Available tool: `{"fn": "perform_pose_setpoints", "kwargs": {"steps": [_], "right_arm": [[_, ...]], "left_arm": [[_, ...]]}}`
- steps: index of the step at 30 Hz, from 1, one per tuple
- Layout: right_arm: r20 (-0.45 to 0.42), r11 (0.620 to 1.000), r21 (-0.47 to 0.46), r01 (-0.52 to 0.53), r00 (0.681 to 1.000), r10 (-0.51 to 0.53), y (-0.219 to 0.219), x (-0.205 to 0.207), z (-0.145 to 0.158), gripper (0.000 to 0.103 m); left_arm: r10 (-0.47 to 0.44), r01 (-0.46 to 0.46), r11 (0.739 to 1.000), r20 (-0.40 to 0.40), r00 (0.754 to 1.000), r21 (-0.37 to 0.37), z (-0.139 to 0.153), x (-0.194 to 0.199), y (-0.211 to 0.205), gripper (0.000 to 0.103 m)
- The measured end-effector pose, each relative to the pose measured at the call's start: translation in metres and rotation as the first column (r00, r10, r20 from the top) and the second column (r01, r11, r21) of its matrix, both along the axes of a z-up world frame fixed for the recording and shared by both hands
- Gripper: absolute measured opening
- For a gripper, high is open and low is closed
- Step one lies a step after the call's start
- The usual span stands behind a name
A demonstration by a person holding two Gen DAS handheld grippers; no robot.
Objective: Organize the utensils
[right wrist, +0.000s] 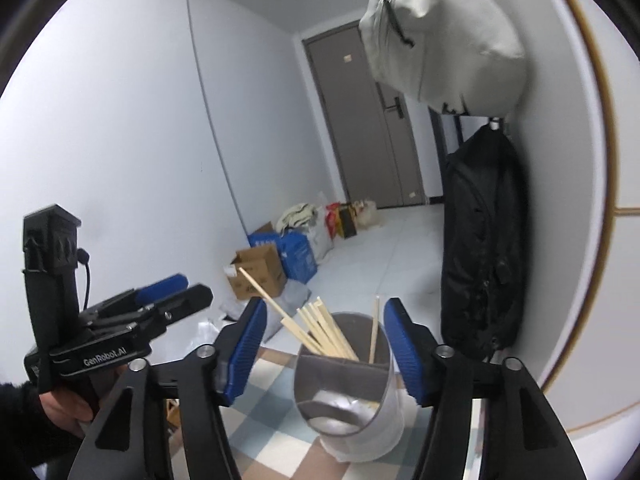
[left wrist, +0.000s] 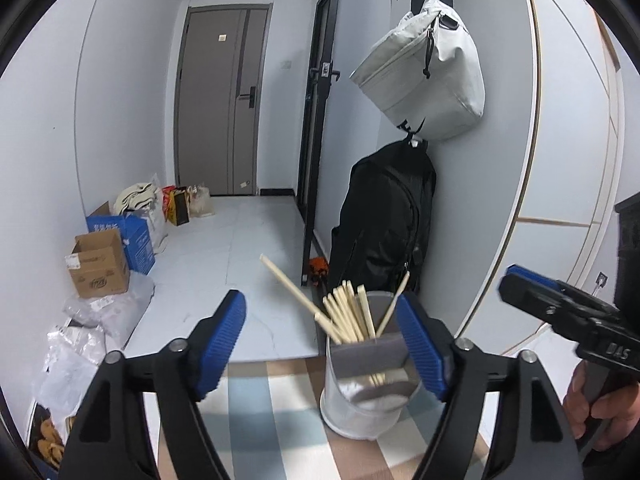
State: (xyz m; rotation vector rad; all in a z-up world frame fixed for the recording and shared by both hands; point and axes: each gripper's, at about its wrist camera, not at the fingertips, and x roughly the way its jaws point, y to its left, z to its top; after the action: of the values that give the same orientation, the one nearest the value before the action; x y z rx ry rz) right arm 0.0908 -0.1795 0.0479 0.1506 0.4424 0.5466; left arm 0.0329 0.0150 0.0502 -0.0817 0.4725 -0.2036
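A silver round utensil holder (left wrist: pixel 360 408) with a grey divider stands on the checked tablecloth (left wrist: pixel 256 396). Several pale wooden chopsticks (left wrist: pixel 346 316) stand in its far compartment; one leans far out to the left, and a single one stands apart at the right. My left gripper (left wrist: pixel 320 300) is open, with the holder just ahead of its right finger and no pad pressing on it. My right gripper (right wrist: pixel 326 306) is open too, with the holder (right wrist: pixel 352 428) and chopsticks (right wrist: pixel 320 328) framed between its blue pads, untouched. Each view shows the other gripper at its edge, held by a hand.
A black backpack (left wrist: pixel 384 220) and a grey bag (left wrist: pixel 424 68) hang on the white wall right behind the holder. Cardboard and blue boxes (left wrist: pixel 100 264) and plastic bags line the floor at the left. A grey door (left wrist: pixel 220 100) closes the far end.
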Motion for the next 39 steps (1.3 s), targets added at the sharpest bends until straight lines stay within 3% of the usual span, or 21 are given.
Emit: {"fn": "perform_pose_setpoints", "kwargs": {"steps": [11, 22, 39], "right_arm": [[0.043, 1.000, -0.008, 0.026, 0.999, -0.026, 0.006, -0.056, -0.010, 0.102], [0.067, 0.996, 0.020, 0.082, 0.994, -0.083, -0.003, -0.071, -0.018, 0.103], [0.080, 0.995, 0.033, 0.092, 0.992, -0.095, -0.005, -0.082, -0.018, 0.103]], "left_arm": [[0.098, -0.098, 0.995, -0.015, 0.995, -0.008, -0.006, -0.039, -0.003, 0.092], [0.186, -0.186, 0.983, -0.009, 0.983, -0.003, -0.015, -0.054, -0.002, 0.094], [0.190, -0.191, 0.981, 0.034, 0.981, 0.039, -0.012, -0.067, -0.011, 0.095]]}}
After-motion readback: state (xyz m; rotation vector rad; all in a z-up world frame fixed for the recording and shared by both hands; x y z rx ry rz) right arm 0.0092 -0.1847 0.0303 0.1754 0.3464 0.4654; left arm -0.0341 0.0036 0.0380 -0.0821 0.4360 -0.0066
